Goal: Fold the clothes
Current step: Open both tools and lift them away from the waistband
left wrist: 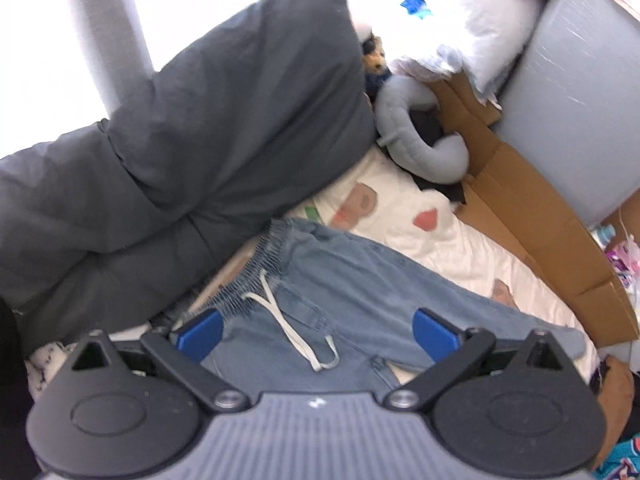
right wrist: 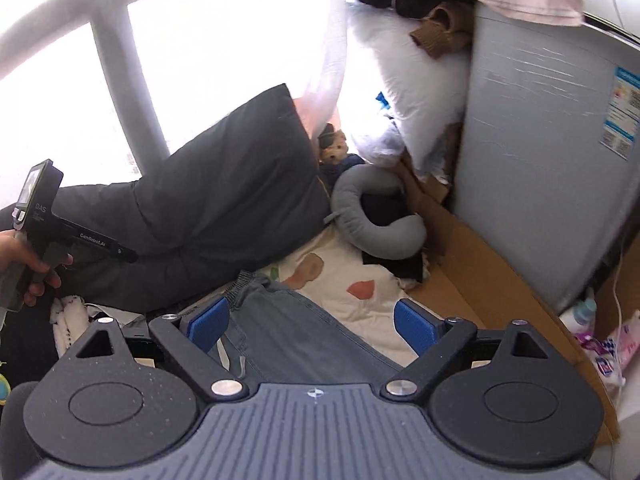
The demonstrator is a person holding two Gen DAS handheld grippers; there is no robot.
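Light blue denim drawstring pants (left wrist: pixel 344 280) lie on white patterned bedsheet (left wrist: pixel 432 236), window glare overexposed, left gripper (left wrist: pixel 318 334) and right gripper (right wrist: pixel 312 322) both spread apart, empty.

The right tool (right wrist: pixel 314 326) hangs over light blue jeans (right wrist: pixel 288 332) with its blue fingers (right wrist: pixel 414 328) spread wide, nothing between them. The jeans lie on a cream patterned bedsheet (right wrist: pixel 340 276), elastic waistband toward a dark grey duvet (right wrist: pixel 224 208). A grey neck pillow (right wrist: pixel 372 216) sits beyond. At left, a hand (right wrist: pixel 28 264) holds the left tool (right wrist: pixel 60 224).
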